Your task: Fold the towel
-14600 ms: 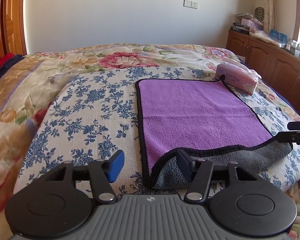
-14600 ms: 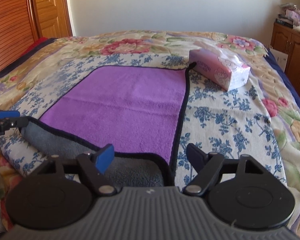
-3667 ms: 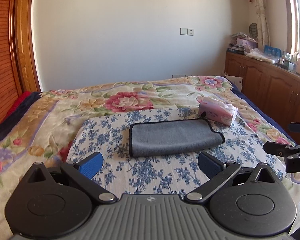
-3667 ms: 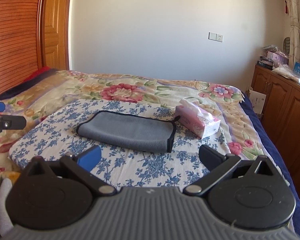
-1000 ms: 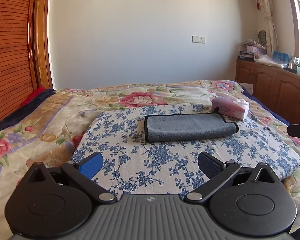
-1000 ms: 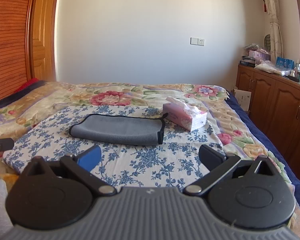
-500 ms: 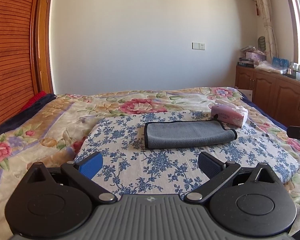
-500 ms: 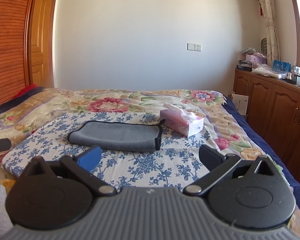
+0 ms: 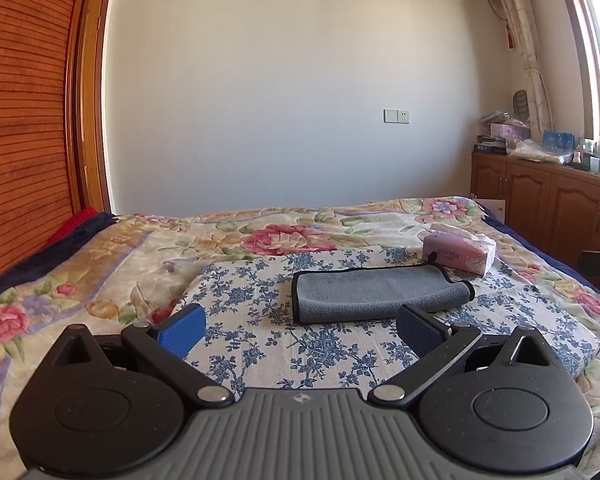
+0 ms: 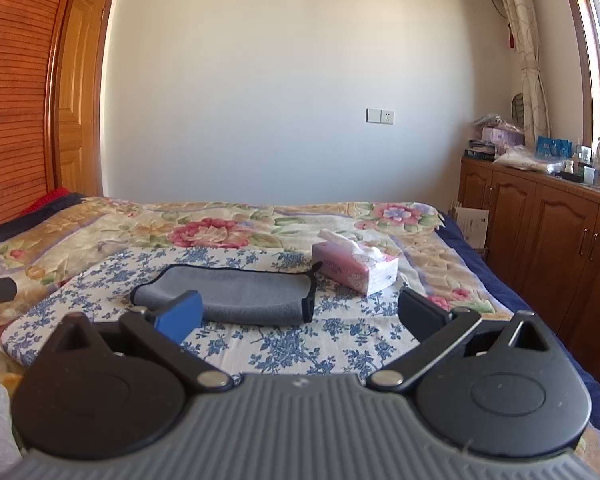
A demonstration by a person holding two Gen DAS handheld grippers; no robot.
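The towel (image 9: pixel 374 294) lies folded, grey side out with a black hem, on the blue-flowered white cloth (image 9: pixel 324 346) on the bed. It also shows in the right wrist view (image 10: pixel 244 294). My left gripper (image 9: pixel 300 330) is open and empty, held back from the towel's near edge. My right gripper (image 10: pixel 300 316) is open and empty, also held back from the towel. Neither gripper touches the towel.
A pink tissue box (image 9: pixel 458 254) stands just right of the towel, also in the right wrist view (image 10: pixel 354 266). The floral bedspread (image 9: pixel 112 256) covers the bed. Wooden cabinets (image 10: pixel 552 236) with clutter on top line the right wall. A wooden slatted headboard (image 9: pixel 20 160) is at left.
Both grippers have drawn back and tilted up, so the towel sits lower and farther off in both views. The towel lies still and both grippers stay open.
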